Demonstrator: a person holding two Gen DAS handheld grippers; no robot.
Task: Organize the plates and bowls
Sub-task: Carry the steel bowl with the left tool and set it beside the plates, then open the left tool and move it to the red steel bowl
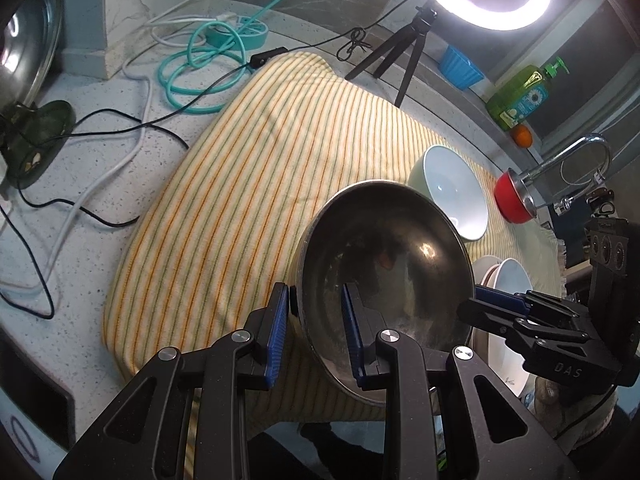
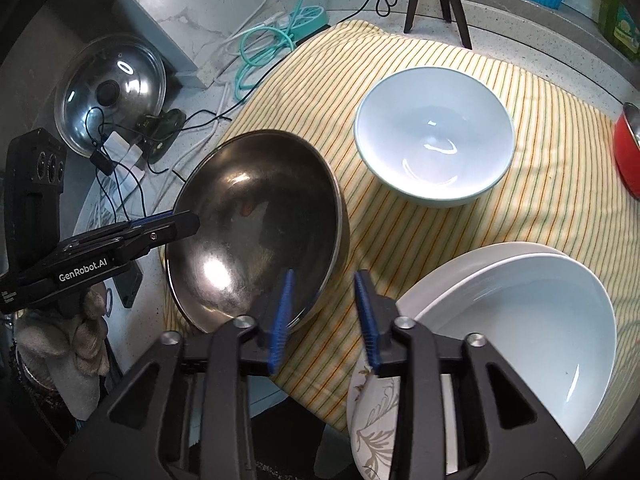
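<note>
A steel bowl (image 1: pixel 384 264) (image 2: pixel 256 232) sits tilted on the striped cloth (image 1: pixel 260 160) (image 2: pixel 440 248). My left gripper (image 1: pixel 314 332) (image 2: pixel 176 220) is shut on its near-left rim, one pad inside and one outside. My right gripper (image 2: pixel 324 312) (image 1: pixel 480 300) straddles the opposite rim with its pads apart from the metal, so it is open. A pale blue bowl (image 1: pixel 452 188) (image 2: pixel 434 136) stands upright farther back on the cloth. A white deep dish nested on a white plate (image 2: pixel 520 320) (image 1: pixel 508 276) lies to the right, with a floral plate (image 2: pixel 376 412) beneath.
A red pot (image 1: pixel 512 196) (image 2: pixel 628 148) and a faucet (image 1: pixel 576 152) are at the right. The ring-light tripod (image 1: pixel 408 52) stands behind the cloth. Cables (image 1: pixel 192 64) and a glass lid (image 2: pixel 108 92) lie at the left. A gloved hand (image 2: pixel 80 320) holds the left gripper.
</note>
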